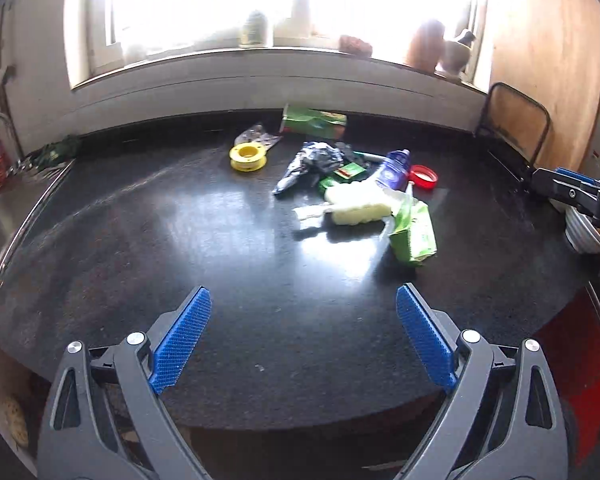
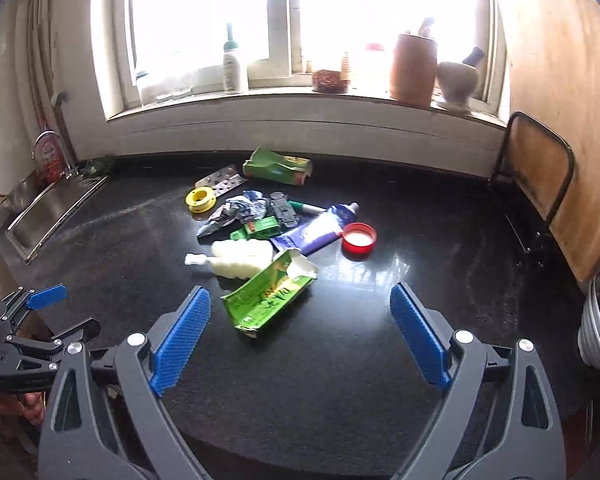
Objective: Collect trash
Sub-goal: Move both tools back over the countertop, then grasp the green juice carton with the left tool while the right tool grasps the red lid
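Both the left gripper (image 1: pixel 303 336) and the right gripper (image 2: pixel 300 332) hang spread and empty above the black speckled worktop's (image 2: pixel 340 380) near edge. The torn green cardboard carton (image 2: pixel 269 292) lies nearest the right gripper, just beyond its tips, with its long axis slanting away to the right.

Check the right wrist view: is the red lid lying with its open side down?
No. The red lid lies open side up on the black countertop, its white inside showing.

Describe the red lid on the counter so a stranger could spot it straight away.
Under the window, a dark countertop holds a trash pile. At the pile's right edge, beside the purple tube, lies the red lid. It is the only round red piece, open side up, white inside.
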### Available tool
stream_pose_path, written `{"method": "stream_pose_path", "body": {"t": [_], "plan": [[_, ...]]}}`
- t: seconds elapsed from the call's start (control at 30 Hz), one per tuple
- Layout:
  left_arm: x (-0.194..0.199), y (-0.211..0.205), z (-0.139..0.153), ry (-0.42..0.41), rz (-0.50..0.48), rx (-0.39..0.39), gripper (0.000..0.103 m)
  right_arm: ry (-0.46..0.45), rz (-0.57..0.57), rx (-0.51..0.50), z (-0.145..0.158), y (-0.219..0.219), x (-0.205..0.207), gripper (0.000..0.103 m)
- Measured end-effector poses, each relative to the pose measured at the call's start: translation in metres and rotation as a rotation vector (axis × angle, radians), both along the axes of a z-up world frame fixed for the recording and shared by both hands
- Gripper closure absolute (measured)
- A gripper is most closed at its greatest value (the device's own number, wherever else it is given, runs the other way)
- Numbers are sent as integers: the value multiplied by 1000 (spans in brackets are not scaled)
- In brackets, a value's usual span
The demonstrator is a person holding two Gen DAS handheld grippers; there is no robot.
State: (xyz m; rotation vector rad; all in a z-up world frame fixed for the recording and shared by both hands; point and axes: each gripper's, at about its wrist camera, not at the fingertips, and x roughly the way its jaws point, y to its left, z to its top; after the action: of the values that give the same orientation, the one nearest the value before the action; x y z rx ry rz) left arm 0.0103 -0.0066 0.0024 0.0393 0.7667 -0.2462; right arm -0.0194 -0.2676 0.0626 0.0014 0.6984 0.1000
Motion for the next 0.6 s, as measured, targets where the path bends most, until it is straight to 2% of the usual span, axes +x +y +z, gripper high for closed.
{"method": "stream_pose_path", "body": {"t": [0.13,0.33,0.43,0.6], "plan": [[-5,-53,0,0,-74,31,12,6,-41,2,-9,-36,-5,15],[4,-81,-9,18,-133,70,9,34,-26,31,-23,-49,7,15],[22,-97,-25,28,-157,103,9,72,-5,14,-41,-53,29,15],[62,-124,-60,93,-191,91,9,186,17,-16,-84,-62,81,15]]}}
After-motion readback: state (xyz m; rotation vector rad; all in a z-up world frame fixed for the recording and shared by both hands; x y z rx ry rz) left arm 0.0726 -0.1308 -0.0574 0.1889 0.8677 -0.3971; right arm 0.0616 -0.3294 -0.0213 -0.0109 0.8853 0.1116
